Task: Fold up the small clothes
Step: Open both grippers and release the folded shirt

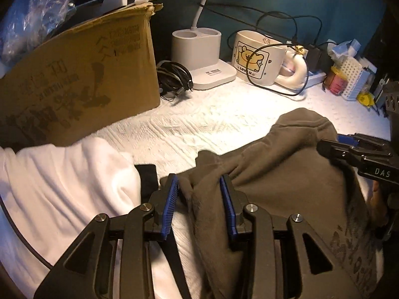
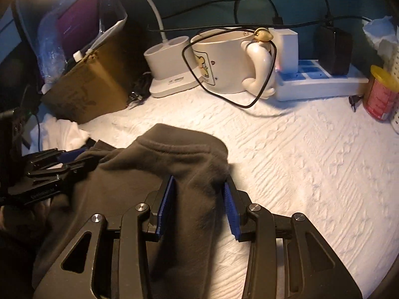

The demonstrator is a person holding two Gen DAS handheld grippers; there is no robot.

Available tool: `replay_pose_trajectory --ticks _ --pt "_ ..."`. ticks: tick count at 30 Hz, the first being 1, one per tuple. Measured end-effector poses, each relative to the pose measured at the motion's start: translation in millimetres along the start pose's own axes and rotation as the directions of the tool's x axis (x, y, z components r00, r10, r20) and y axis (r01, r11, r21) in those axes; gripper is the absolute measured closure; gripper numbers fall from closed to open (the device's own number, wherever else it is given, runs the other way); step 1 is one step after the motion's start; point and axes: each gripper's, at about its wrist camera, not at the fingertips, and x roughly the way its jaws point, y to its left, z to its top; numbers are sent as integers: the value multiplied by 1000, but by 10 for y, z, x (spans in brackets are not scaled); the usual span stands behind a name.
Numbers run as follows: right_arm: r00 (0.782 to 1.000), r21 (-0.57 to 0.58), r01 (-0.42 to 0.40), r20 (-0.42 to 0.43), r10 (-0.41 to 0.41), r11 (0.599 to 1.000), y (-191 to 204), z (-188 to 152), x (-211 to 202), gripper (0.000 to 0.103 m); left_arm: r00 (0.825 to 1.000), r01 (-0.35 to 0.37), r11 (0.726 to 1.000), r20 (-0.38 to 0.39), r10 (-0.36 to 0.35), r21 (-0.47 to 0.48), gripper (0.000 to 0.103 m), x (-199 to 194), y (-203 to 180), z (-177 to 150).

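Observation:
A dark grey-brown fleece garment [image 1: 274, 162] [image 2: 174, 154] lies bunched on the white textured cover [image 1: 199, 124]. My left gripper [image 1: 198, 177] straddles a raised fold at the garment's left edge. Its blue pads stand apart, with cloth loosely between them and a gap beside the left pad. My right gripper [image 2: 199, 177] has a thick ridge of the same garment between its spread pads, near the collar end. Each gripper shows at the edge of the other's view: the right gripper [image 1: 331, 144], the left gripper [image 2: 74, 157]. A white garment [image 1: 62, 174] lies to the left.
At the back left a cardboard box [image 1: 87, 74] stands. Along the back are a white lamp base [image 1: 199, 49], a bear mug [image 1: 259, 57] looped by a black cable, and a power strip [image 2: 319, 82]. A red can [image 2: 379, 94] is at the right.

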Motion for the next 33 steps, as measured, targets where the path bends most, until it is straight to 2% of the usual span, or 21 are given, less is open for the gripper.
replay_pose_trajectory --ticks 9,12,14,16,18,21,24,33 --pt "998 -50 65 15 -64 997 38 -29 33 61 999 -43 999 18 43 18 66 -7 -20 33" --pt "985 -74 168 41 -165 983 78 -39 -17 61 990 -118 993 76 116 27 66 -150 -54 32" --pt "984 -70 179 35 -177 981 42 -48 -38 61 988 -127 992 87 126 2 66 -201 -4 37" --pt "983 -51 181 23 -180 982 9 -55 -48 61 981 -173 985 86 175 -28 67 -216 83 30" --pt "982 -49 187 22 -186 981 23 -67 -77 61 985 -153 986 72 158 -66 67 -240 186 13" --pt "982 -49 191 25 -189 980 68 -102 -141 61 991 -87 992 94 95 -87 67 -377 212 -29" --pt "982 -41 190 30 -189 981 110 -158 -224 61 992 -37 997 117 45 -71 67 -496 152 -82" --pt "983 -41 179 51 -177 983 189 -332 -481 61 993 29 1000 119 -27 -11 66 -722 -132 -289"
